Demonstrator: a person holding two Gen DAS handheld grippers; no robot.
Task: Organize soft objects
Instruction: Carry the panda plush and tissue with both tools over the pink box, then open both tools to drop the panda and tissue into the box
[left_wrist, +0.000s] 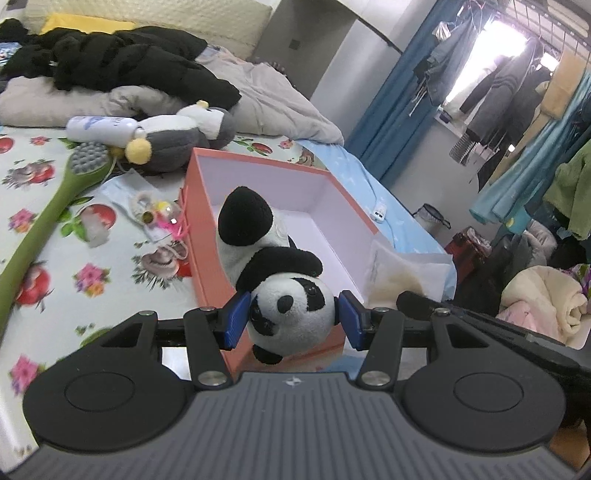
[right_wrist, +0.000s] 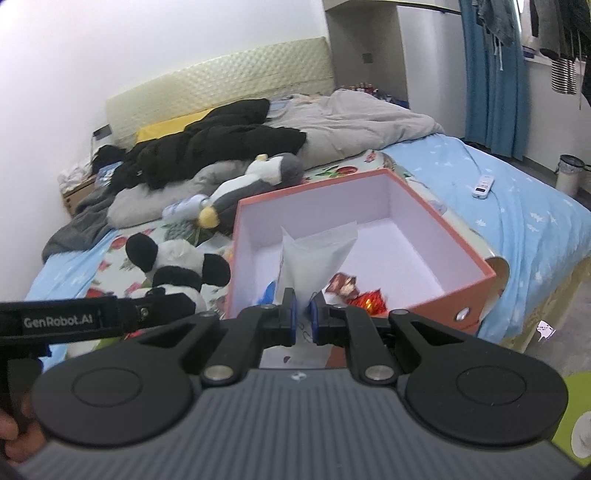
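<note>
Panda plush (left_wrist: 291, 314) between left jaws' pads (left_wrist: 236, 321)

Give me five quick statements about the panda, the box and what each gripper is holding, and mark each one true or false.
1. The left gripper is clamped on the panda plush by its head. True.
2. The right gripper has its jaws wide open and holds nothing. False: its jaws are pinched on a white plastic pouch.
3. The orange box has a lid on it. False: it is open on top, and its white inside shows.
4. A grey and white penguin plush lies on the bed beyond the box. True.
5. The green long-handled brush is inside the box. False: it lies on the floral sheet, outside the box.
</note>
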